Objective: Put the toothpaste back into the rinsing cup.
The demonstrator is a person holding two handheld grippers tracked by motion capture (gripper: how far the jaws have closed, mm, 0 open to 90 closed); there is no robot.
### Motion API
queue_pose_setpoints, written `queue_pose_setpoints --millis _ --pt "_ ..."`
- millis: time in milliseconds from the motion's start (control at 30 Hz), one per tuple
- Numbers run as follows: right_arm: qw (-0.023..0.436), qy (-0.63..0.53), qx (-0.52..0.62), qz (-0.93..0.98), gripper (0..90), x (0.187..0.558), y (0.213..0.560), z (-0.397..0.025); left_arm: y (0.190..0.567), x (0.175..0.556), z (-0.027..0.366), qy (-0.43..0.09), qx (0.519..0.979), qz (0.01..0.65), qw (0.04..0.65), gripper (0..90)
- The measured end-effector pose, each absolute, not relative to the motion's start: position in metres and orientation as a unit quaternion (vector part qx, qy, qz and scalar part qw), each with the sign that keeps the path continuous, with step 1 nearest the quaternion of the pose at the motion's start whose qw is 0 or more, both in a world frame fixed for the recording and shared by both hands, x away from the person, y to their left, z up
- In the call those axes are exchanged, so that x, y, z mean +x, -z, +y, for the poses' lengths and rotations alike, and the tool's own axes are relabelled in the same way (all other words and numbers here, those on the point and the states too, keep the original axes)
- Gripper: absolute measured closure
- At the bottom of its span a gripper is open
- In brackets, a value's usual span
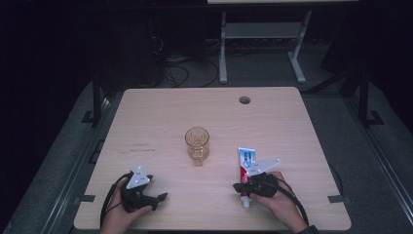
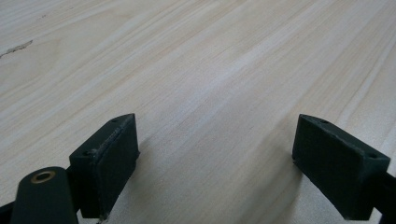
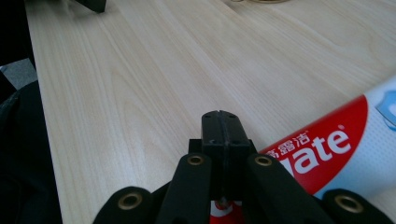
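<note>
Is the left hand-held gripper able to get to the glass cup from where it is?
Probably yes. The left hand-held gripper is open with only bare table between it and the glass cup. The toothpaste tube lies off to the other side.

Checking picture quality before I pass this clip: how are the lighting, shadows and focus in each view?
High view: table evenly lit, the room behind nearly black, the glass soft but readable. Left gripper view: soft shadows under the pads, wood grain sharp farther off. Right gripper view: the links at the bottom edge are slightly soft, the toothpaste tube lettering is legible, no strong glare.
</note>
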State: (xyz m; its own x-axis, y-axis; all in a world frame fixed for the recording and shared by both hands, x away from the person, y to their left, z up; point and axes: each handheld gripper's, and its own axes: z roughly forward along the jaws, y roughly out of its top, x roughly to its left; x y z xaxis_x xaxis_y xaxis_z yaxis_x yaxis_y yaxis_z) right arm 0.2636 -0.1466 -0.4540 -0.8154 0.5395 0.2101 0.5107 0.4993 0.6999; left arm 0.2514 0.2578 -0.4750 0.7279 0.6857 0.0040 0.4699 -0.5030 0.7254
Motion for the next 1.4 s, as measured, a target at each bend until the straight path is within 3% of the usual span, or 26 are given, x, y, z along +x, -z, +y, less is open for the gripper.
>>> queue_pose_setpoints --millis 1233,1400 --pt "0.051 -0.391 0.364 0.844 89.6 0.252 0.456 -0.207 0.475 0.252 0.258 -0.147 0.856 0.336 0.365 13.6" --pt "0.041 -0.405 0.354 0.842 77.2 0.251 0.447 -0.205 0.475 0.251 0.258 -0.147 0.856 0.336 0.365 13.6"
